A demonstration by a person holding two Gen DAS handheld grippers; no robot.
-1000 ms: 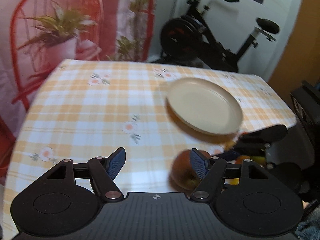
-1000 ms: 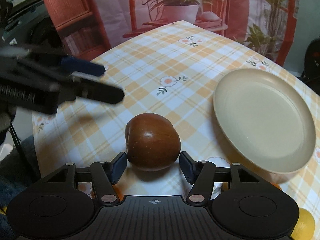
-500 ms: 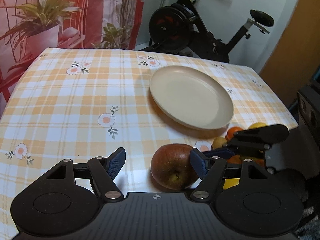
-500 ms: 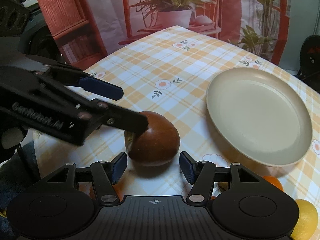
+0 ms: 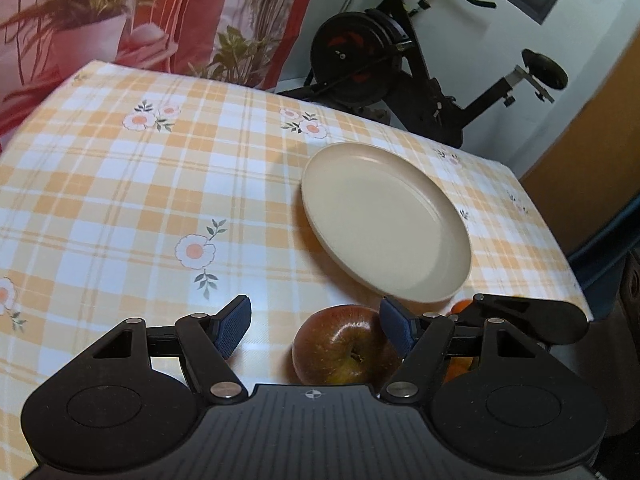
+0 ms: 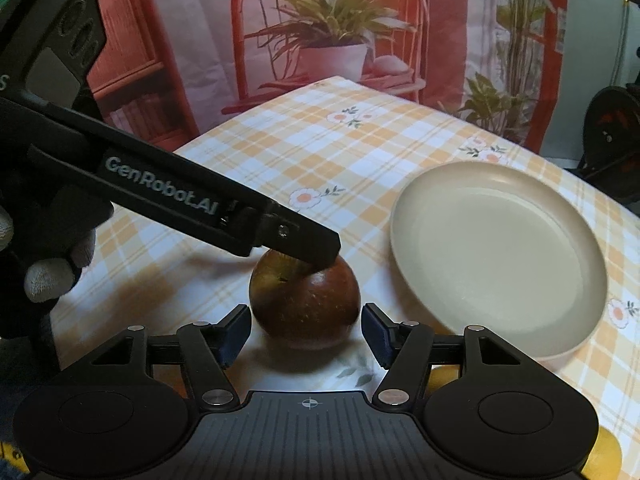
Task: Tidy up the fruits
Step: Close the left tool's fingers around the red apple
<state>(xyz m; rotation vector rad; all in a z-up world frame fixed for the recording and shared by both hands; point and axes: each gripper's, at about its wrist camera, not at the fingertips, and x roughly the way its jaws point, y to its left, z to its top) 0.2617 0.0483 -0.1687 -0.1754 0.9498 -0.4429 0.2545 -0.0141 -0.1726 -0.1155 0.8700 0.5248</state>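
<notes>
A dark red apple (image 5: 340,346) (image 6: 306,304) lies on the checked tablecloth near the front edge. My left gripper (image 5: 316,328) is open; the apple sits against its right finger. My right gripper (image 6: 306,334) is open with the apple just ahead of its fingertips, none touching. A left gripper finger (image 6: 304,246) reaches over the apple's top in the right wrist view. An empty beige plate (image 5: 384,220) (image 6: 496,256) sits just beyond the apple. Small orange and yellow fruits (image 5: 460,306) (image 6: 606,456) lie near the plate, mostly hidden.
The table (image 5: 120,200) has an orange plaid cloth with flower prints. An exercise bike (image 5: 400,60) stands behind the table's far edge. A curtain with a plant print (image 6: 332,40) hangs beyond. A gloved hand (image 6: 48,272) holds the left gripper.
The left gripper has moved closer over the apple, its finger now reaching over the apple's top. The right gripper has stayed open in front of the apple.
</notes>
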